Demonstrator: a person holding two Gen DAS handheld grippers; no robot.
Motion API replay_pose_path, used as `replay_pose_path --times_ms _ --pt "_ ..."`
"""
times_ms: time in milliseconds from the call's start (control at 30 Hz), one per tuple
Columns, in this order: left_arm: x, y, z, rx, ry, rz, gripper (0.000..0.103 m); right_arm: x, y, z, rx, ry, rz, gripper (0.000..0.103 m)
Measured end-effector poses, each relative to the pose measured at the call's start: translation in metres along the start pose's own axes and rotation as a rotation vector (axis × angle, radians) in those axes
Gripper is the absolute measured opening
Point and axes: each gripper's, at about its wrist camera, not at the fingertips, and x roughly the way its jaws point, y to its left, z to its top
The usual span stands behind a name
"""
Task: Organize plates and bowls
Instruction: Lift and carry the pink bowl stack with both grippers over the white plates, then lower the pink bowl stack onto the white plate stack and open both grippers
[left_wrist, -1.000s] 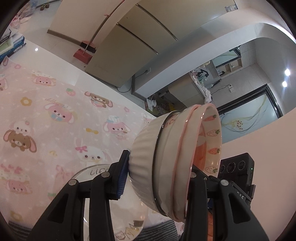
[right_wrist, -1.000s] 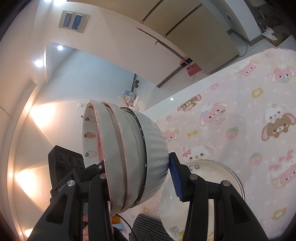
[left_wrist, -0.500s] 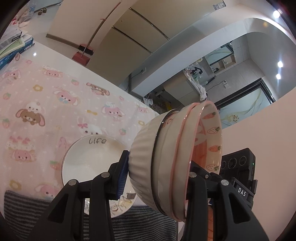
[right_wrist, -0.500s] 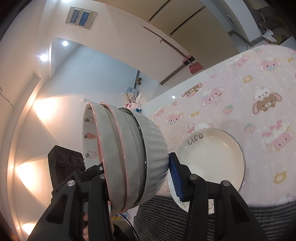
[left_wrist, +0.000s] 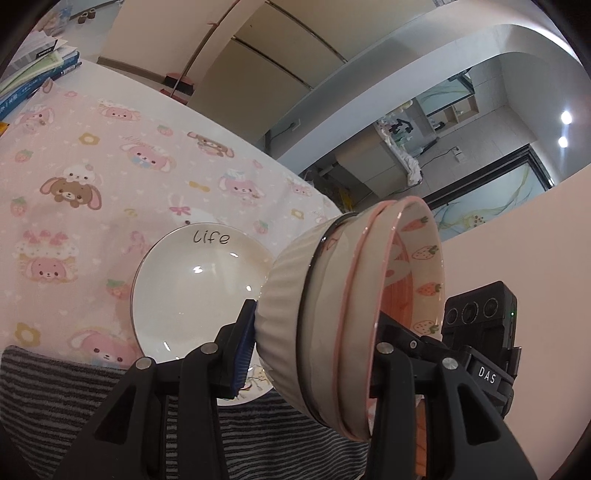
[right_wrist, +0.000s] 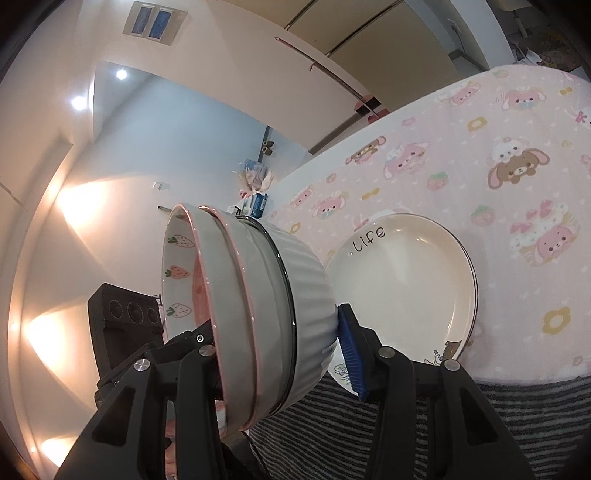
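Tongs (left_wrist: 314, 343) (right_wrist: 275, 341) — both pairs clamped wide across nested bowls (left_wrist: 351, 314) (right_wrist: 251, 314), above plate (left_wrist: 192, 291) (right_wrist: 406, 288)

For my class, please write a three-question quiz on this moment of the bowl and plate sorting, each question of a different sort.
1. True or false: the bowl stack lies flat on the "life" plate.
2. Which clamps the stack? A) left tool only B) right tool only C) both tools
3. Fill in: the innermost bowl shows printed ____.

Key: 1 false, it is held on its side in the air; 2 C; 3 strawberries.
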Motion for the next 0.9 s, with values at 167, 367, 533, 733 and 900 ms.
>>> replay_pose_path --times_ms 167,367,533,733,900 --pt "0.009 0.011 -0.003 -0.009 0.005 0.009 0.040 0.010 -0.012 -0.001 0.012 0.004 -0.001 0.047" --pt "0.027 0.024 -0.002 -0.010 0.035 0.023 0.041 0.023 -0.030 -0.002 0.026 0.024 -0.002 0.047" --pt "0.041 0.037 -0.004 -0.028 0.060 0.017 0.041 0.034 -0.041 -0.002 0.035 0.036 -0.035 0.047" --pt "0.053 0.047 -0.006 -0.034 0.083 0.024 0.042 0.044 -0.051 -0.002 0.042 0.056 -0.056 0.047" --pt "0.060 0.054 -0.007 -0.031 0.088 0.024 0.043 0.051 -0.057 -0.003 0.043 0.066 -0.077 0.047"
